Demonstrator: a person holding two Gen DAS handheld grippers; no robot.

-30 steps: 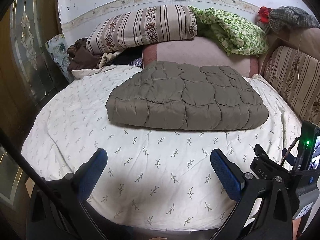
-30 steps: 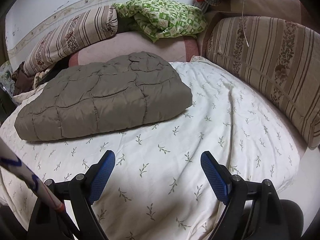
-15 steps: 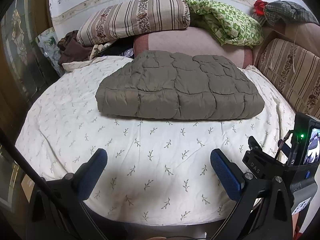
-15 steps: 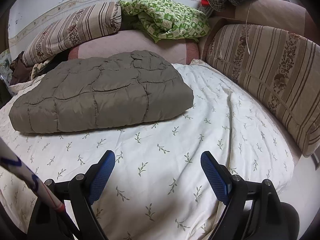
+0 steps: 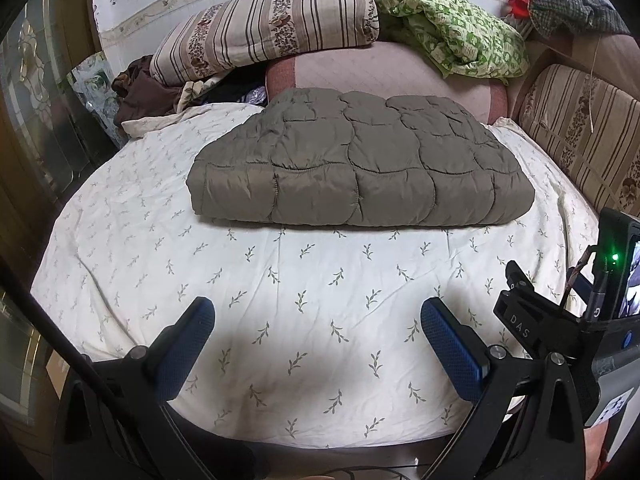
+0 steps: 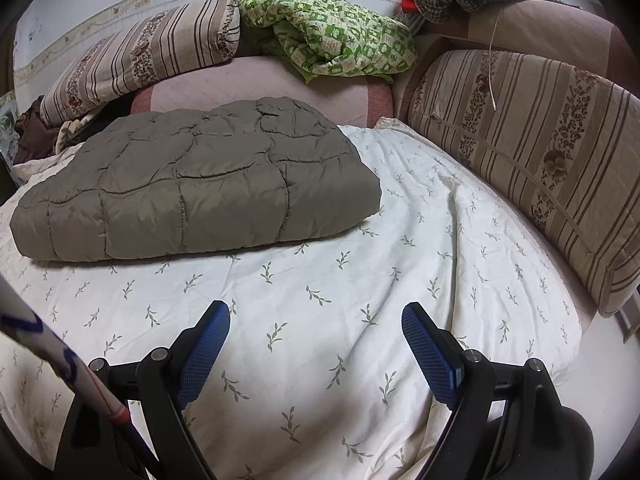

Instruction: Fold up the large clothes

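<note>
Your left gripper (image 5: pixel 318 334) hangs over the bed's (image 5: pixel 120 216) near edge, jaws wide apart, nothing in them; your right gripper (image 6: pixel 316 330) is the same, spread and empty above the sheet. The jacket (image 5: pixel 360 168) lies toward the bed's far edge, just short of the pillows (image 5: pixel 264 32), well apart from both grippers. It looks puffy and light, so expect it to squash under the pads and spring back; the shell has a sheen, likely slippery. If you take it, I'd pinch a seam or the thick near fold at its two near corners, biting deep. It's olive-brown, quilted in rounded panels, already folded into a plump, tidy rectangle with a rolled near edge
</note>
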